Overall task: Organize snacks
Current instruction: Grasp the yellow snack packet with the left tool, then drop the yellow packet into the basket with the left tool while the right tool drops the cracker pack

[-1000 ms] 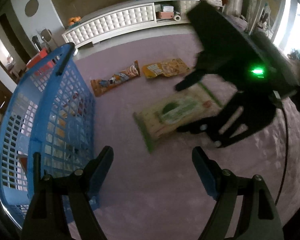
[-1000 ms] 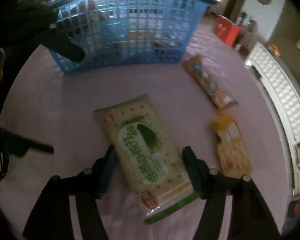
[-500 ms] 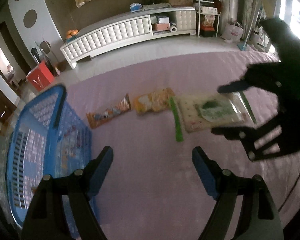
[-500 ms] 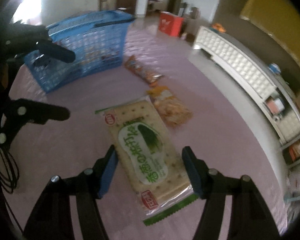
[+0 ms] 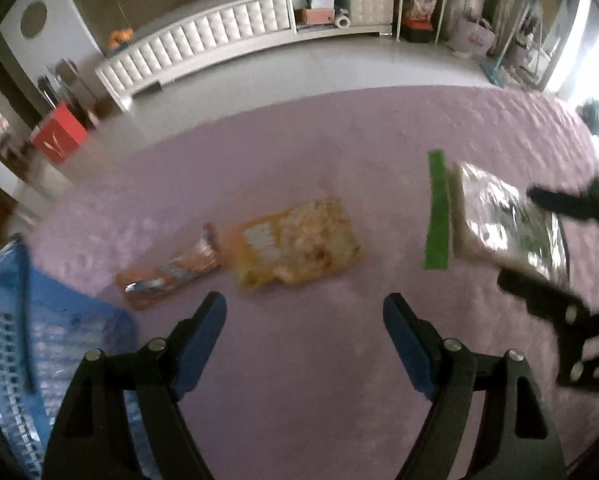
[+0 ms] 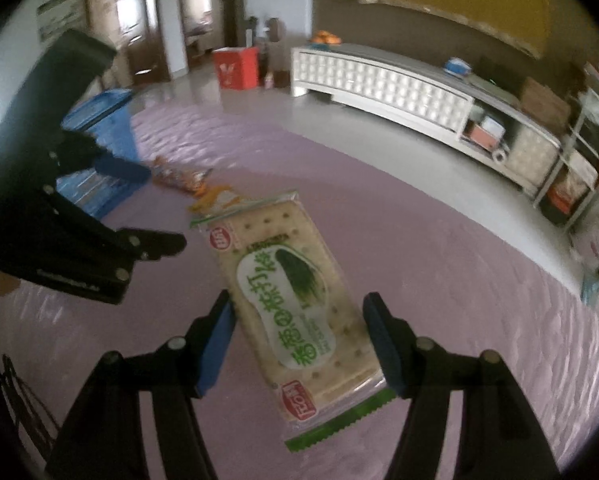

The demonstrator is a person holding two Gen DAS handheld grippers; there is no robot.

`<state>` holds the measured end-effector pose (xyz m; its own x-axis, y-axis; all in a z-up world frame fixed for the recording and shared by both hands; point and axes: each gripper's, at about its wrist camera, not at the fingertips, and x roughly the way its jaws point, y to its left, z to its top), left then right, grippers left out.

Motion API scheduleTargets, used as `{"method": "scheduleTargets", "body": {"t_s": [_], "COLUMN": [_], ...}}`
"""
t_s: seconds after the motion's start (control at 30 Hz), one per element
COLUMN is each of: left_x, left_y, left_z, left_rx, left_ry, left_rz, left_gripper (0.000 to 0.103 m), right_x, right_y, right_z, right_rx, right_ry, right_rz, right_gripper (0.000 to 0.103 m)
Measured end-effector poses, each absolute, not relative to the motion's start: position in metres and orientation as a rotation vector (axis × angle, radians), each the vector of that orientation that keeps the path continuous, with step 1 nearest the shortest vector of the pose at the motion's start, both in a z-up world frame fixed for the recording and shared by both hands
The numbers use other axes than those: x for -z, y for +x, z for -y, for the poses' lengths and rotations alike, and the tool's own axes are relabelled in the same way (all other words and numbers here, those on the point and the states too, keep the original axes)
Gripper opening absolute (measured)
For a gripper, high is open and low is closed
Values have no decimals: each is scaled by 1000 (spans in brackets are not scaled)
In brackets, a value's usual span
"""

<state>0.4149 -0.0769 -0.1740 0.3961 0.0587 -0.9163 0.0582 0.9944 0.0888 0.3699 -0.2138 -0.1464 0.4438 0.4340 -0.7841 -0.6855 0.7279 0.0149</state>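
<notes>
My right gripper (image 6: 299,320) is shut on a green-and-white cracker pack (image 6: 287,296) and holds it lifted above the purple rug; it also shows in the left wrist view (image 5: 507,220) at the right. My left gripper (image 5: 303,316) is open and empty above the rug. An orange snack bag (image 5: 295,244) and a long orange wrapper (image 5: 171,276) lie on the rug just ahead of it. The blue basket (image 5: 15,344) stands at the lower left, and also shows in the right wrist view (image 6: 99,136).
A long white cabinet (image 5: 227,44) runs along the far wall past the rug's edge (image 5: 299,100). A red box (image 5: 59,140) stands on the bare floor at the left. Shelving (image 5: 419,4) stands at the back right.
My right gripper has lifted the cracker pack off the rug and swung it to the right, away from the basket. My left gripper has risen and turned away from the basket toward the two orange snacks.
</notes>
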Motion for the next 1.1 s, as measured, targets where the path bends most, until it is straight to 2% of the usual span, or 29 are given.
{"method": "scheduleTargets", "body": {"t_s": [0.33, 0.37, 0.43, 0.6, 0.67, 0.7, 0.77, 0.8, 0.83, 0.87, 1.1], "left_x": [217, 224, 226, 226, 222, 221, 220, 219, 219, 219, 218], "left_y": [467, 471, 476, 480, 478, 479, 477, 477, 477, 477, 469], "left_z": [68, 67, 64, 59, 63, 67, 71, 74, 74, 75, 75], "left_rx": [-15, -11, -6, -28, -13, -10, 16, 22, 38, 60, 74], "left_ry": [6, 7, 2, -29, -17, -6, 12, 18, 6, -32, -67], "left_rz": [-1248, -1267, -1255, -1216, -1210, -1213, -1216, -1220, -1224, -1235, -1226], "left_gripper": [79, 85, 90, 88, 69, 63, 42, 38, 17, 2, 2], "right_x": [152, 153, 156, 159, 160, 160, 161, 161, 160, 160, 149], "right_y": [383, 384, 386, 390, 390, 390, 390, 389, 389, 388, 384], "right_z": [222, 222, 223, 229, 230, 231, 231, 230, 230, 229, 234], "right_rx": [-667, -667, -664, -647, -639, -639, -641, -640, -640, -641, -612], "right_ry": [-284, -282, -277, -247, -246, -244, -240, -241, -242, -243, -227], "right_rz": [-892, -893, -901, -917, -918, -920, -924, -926, -926, -926, -907], "right_gripper": [69, 69, 69, 68, 68, 68, 68, 68, 68, 68, 68]}}
